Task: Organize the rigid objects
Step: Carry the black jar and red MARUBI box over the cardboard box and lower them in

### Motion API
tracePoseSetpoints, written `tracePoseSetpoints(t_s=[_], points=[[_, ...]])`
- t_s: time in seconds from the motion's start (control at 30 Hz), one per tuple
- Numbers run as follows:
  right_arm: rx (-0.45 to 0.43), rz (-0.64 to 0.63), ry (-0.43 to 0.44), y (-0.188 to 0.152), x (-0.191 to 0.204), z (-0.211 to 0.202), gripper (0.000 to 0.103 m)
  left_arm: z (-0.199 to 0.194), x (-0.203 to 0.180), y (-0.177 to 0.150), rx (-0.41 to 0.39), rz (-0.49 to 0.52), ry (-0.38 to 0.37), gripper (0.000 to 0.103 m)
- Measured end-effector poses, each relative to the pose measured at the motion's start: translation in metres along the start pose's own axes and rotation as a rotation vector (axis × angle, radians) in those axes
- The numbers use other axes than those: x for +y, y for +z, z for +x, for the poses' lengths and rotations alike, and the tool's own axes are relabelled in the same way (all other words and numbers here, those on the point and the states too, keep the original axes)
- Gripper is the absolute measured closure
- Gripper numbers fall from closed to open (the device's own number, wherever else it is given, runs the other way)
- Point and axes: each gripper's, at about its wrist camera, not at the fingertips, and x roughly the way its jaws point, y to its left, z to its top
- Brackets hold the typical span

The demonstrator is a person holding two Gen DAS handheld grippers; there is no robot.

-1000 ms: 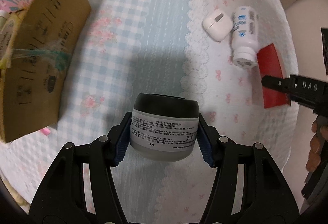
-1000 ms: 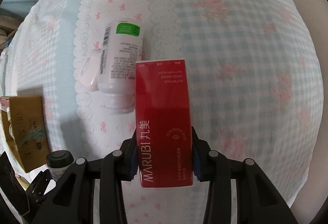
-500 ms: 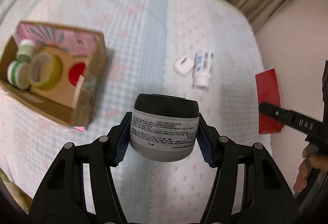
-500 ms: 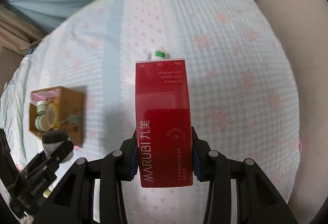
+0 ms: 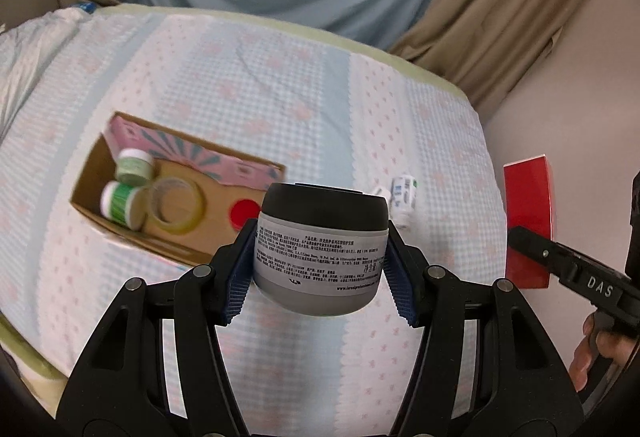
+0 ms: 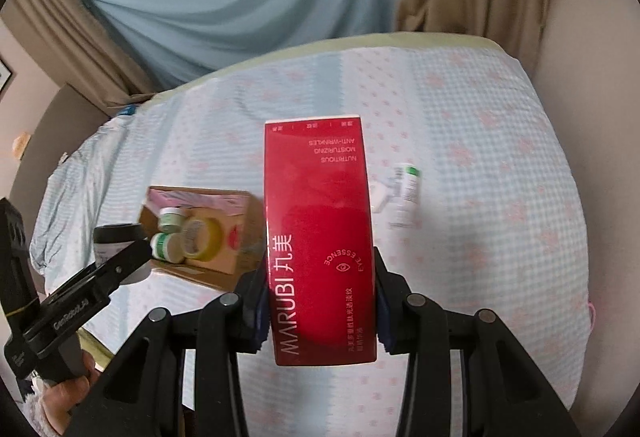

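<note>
Left tool (image 5: pixel 320 269) and right tool (image 6: pixel 322 311) (both angled downward) clamp their loads.

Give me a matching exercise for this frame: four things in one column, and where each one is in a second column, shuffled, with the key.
Things
1. grey jar with black lid
2. red MARUBI carton
3. roll of clear tape
4. white bottle with green label

Places
A. lying loose on the checked bedspread
B. clamped in the right gripper
C. inside the cardboard box
D. clamped in the left gripper

Pairs: 1-D, 2-B, 3-C, 4-A
</note>
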Motion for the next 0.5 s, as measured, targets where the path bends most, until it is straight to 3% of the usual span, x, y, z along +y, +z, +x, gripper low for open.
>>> tracePoseSetpoints(t_s=[0.27,0.5], points=[[0.009,0.051,0.035,-0.017,0.09,0.022,0.065,-0.013,0.083,0.021,0.046,0.039,-0.027,0.048],[0.068,0.117,0.022,-0.03,0.151,0.073,0.065,0.012,0.152,0.035,0.133,0.129,-0.034,0.048]])
